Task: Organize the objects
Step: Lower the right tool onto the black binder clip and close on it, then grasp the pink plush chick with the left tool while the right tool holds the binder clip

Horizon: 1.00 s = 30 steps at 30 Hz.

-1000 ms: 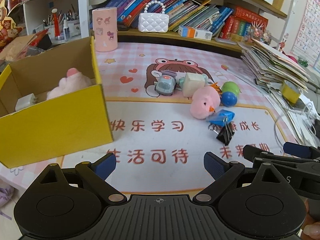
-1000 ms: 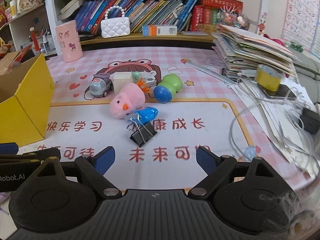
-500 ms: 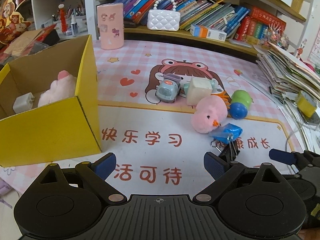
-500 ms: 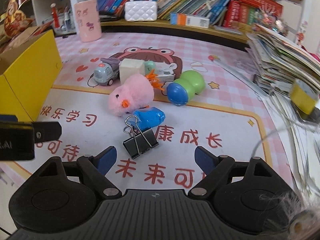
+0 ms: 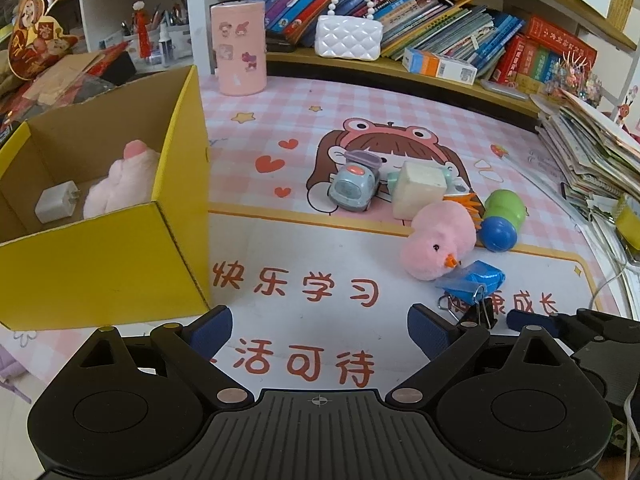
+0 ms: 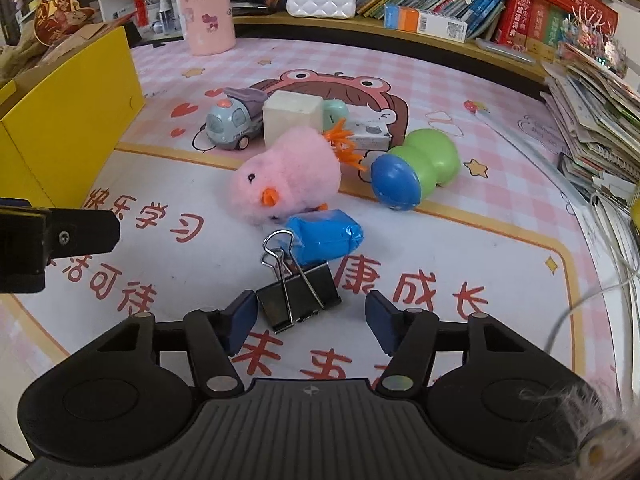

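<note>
Now the right gripper (image 6: 310, 318), half-closed and just narrowing, brackets the binder clip (image 6: 298, 298) without gripping: light, rigid, slick; pinch its black body.

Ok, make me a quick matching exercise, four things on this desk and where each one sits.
Things:
1. binder clip
2. white charger
3. white quilted purse
4. blue-wrapped packet

Places:
A. on the bookshelf ledge
B. inside the yellow box
C. between the right gripper fingers
D. just in front of the pink chick

Pairs: 1-C, 2-B, 3-A, 4-D
</note>
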{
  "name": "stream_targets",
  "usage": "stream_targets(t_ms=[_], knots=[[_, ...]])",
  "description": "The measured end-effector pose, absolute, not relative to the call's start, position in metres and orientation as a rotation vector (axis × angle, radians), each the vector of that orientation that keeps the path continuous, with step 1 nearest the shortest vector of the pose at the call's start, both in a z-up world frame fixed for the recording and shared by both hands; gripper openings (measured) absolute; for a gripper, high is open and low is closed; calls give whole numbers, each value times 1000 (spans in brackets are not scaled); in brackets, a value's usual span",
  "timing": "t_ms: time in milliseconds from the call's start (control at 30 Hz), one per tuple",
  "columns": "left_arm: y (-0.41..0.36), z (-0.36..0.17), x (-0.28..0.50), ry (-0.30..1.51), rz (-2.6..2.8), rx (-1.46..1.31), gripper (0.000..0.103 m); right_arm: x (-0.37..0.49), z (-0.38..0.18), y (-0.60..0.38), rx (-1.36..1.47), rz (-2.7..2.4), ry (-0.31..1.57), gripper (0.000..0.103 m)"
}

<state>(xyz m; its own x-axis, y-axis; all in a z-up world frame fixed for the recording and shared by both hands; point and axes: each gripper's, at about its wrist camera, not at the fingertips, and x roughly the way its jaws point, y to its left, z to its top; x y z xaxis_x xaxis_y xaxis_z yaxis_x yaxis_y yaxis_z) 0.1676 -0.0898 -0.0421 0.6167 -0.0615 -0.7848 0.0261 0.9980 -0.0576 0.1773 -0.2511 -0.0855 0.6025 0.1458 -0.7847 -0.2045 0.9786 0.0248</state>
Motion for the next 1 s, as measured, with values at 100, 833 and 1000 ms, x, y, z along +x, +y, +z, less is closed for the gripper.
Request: stream_targets(t_ms=[100,833,1000], knots=[[-92,-42,169,903,-52,-36,96,178,-85,-252,-77,220,883,41],[-153,-51,212,874,-215,-36,95,157,-58,-334,23,-54,781,39],[-172,-61,236,833,-221,12,95,156,-53,-341,30,-70,769,39]])
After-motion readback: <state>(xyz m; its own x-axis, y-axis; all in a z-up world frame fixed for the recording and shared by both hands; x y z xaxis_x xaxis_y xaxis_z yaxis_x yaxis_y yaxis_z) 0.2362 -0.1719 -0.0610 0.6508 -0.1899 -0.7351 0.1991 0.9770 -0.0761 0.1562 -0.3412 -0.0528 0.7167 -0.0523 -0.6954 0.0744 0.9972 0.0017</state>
